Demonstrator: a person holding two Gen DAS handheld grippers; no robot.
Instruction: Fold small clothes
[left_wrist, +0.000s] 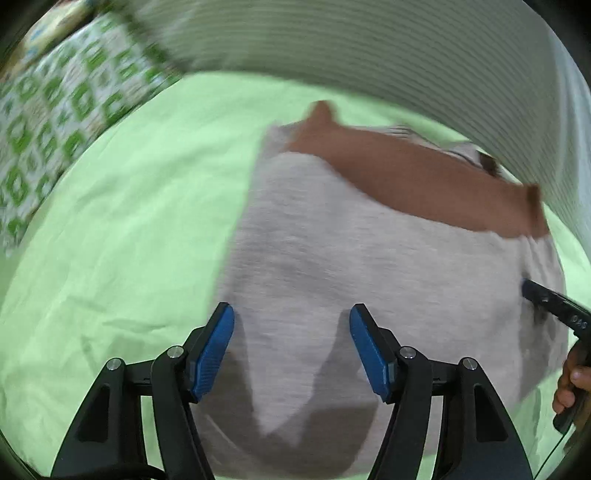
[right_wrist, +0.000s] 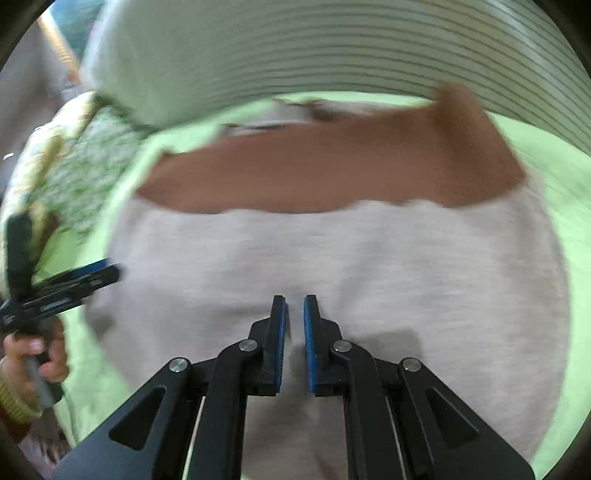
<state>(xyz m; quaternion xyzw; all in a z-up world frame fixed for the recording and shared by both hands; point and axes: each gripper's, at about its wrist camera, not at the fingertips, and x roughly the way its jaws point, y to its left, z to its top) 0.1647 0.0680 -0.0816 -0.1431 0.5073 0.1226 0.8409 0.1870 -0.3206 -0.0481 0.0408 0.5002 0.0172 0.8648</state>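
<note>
A small pale grey garment with a brown band along its far edge lies flat on a light green sheet. My left gripper is open and empty, its blue pads above the garment's near left part. In the right wrist view the same garment and brown band fill the middle. My right gripper hovers over the garment's near middle, its jaws nearly closed with a narrow gap and nothing clearly held. Each gripper shows in the other's view: the right gripper, the left gripper.
A green-and-white patterned pillow lies at the far left of the bed. A large pale ribbed cloth or cushion runs along the far side, also across the top of the right wrist view. Green sheet surrounds the garment.
</note>
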